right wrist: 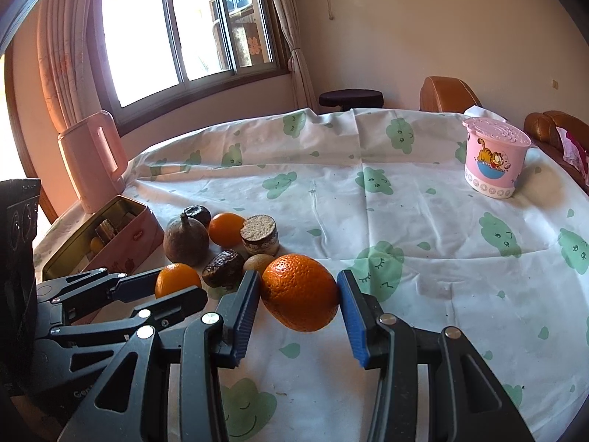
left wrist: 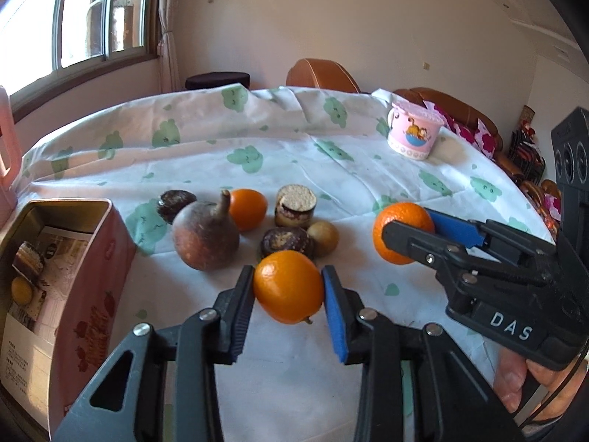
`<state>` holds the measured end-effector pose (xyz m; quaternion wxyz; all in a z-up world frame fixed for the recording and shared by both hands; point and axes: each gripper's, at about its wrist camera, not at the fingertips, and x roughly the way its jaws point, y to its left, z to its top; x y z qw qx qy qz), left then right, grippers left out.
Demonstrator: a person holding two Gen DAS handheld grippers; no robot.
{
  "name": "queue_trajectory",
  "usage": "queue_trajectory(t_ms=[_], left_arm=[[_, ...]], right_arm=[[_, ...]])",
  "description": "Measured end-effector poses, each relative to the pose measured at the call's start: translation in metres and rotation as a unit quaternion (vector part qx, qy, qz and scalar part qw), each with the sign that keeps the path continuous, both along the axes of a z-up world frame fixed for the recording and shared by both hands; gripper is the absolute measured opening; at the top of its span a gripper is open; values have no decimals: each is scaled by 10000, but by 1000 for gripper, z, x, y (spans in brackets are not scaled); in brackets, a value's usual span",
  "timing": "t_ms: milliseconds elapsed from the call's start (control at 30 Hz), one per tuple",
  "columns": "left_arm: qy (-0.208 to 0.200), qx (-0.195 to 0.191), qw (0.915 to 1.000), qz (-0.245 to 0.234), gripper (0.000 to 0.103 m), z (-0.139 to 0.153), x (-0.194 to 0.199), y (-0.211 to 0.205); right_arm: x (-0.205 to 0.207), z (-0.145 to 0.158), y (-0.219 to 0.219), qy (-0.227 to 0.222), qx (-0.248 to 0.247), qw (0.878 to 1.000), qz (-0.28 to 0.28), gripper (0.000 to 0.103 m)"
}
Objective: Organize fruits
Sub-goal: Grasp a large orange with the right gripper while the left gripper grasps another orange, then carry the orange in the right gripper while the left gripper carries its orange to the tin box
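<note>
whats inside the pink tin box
The pink tin box holds printed paper, a small yellow fruit and a dark layered piece. Its walls hide the rest of the inside.

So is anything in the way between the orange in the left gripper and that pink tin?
Nothing visible. The left gripper holds an orange, and the cloth towards the open pink tin looks bare; the brown pear sits further back.
</note>
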<state>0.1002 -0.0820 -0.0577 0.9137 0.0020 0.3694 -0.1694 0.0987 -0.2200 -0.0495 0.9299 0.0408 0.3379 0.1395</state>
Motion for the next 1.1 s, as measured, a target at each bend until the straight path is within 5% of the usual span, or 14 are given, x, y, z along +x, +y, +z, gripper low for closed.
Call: queue_trajectory(t_ms=[367, 1100], left_arm=[[-517, 50, 9984, 236, 38, 12, -13, 5], [-934, -69, 9946, 440, 38, 21, -26, 13]], right_arm=[[-10, 8, 4, -326, -16, 9993, 158, 45], [-27, 18, 5, -892, -120, 9958, 150, 45]])
